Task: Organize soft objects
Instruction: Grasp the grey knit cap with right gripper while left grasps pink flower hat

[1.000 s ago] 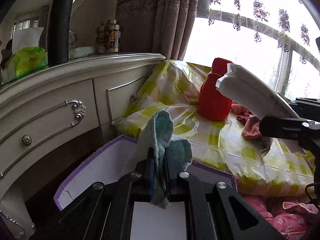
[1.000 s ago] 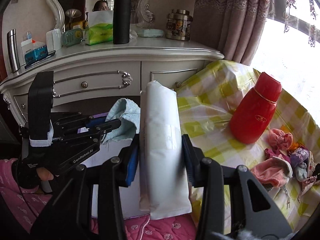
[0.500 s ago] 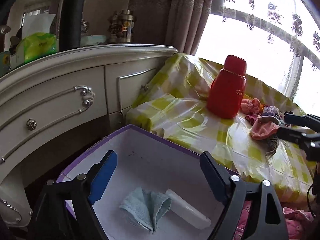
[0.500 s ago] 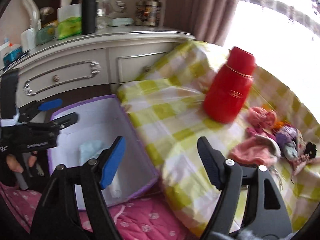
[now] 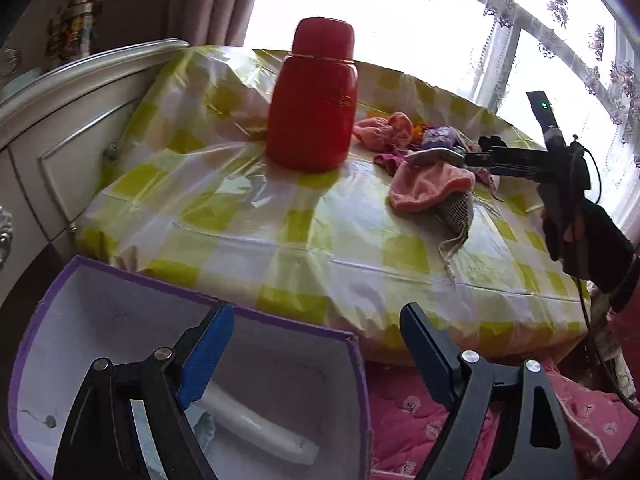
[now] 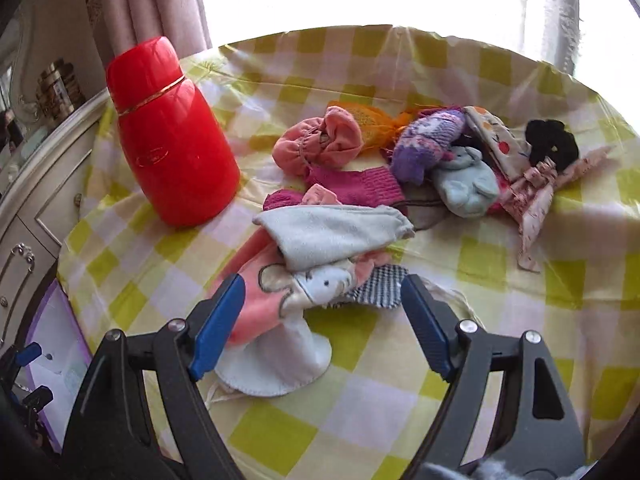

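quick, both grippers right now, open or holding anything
left gripper: open, empty, over the purple box.
right gripper: open, empty, jaws just widened, above the pink cloth.

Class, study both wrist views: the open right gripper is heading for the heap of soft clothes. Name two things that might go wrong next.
1. The right gripper may grab several tangled pieces at once: the pink cartoon-print garment lies under a pale grey cloth.
2. Dragging the heap might knock the glossy red plastic flask standing close beside it.

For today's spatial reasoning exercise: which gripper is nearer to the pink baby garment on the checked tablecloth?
Right. The right gripper hovers just above the pink baby garment, jaws open. The left gripper is back over the purple-edged box, beside the table.
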`<state>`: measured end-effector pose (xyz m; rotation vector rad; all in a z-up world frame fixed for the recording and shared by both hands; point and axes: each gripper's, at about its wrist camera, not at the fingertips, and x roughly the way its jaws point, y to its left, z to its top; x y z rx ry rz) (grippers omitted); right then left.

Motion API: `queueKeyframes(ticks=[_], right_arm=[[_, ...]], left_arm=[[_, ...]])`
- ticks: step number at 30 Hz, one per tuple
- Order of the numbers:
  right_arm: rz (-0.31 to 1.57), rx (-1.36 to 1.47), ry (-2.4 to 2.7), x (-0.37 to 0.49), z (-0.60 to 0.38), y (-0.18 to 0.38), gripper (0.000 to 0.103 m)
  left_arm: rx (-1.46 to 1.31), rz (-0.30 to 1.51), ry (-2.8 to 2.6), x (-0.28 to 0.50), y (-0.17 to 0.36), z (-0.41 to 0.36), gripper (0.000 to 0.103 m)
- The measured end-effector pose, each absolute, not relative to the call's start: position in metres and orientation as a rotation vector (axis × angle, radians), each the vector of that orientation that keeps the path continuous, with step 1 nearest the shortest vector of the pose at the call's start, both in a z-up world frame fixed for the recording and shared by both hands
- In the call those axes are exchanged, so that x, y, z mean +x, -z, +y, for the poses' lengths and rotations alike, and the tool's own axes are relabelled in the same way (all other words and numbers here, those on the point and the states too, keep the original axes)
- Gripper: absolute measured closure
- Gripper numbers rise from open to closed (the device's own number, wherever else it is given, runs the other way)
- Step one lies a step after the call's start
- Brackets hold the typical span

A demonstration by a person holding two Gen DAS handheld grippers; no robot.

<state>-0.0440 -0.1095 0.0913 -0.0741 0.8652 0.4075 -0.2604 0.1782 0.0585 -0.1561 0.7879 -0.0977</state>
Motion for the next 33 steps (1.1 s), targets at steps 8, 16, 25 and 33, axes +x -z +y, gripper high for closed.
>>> queueKeyframes(ticks=[8, 16, 25, 33], right_arm=[[0.879, -0.202, -0.449, 0.014, -0.082, -0.058, 0.048], [0.722, 0.185, -0.322, -0.022, -0.198, -0.097, 0.097], [0.623, 0.281, -0.258, -0.099, -0.276, -0.119, 0.097], [0.64, 0.285, -0.274, -0.138, -0.287, -0.105, 0.097]], left_arm=[[-0.176, 0.887, 0.284, -0.191, -0.051, 0.117, 0.017], [-0.174, 0.878, 0.422, -0.129, -0.061, 0.047, 0.017], [0.092, 0.911, 0.332, -0.041, -0.061, -0.032, 0.017], [-0.227, 1.041, 0.404, 0.02, -0.049, -0.008, 0.087]])
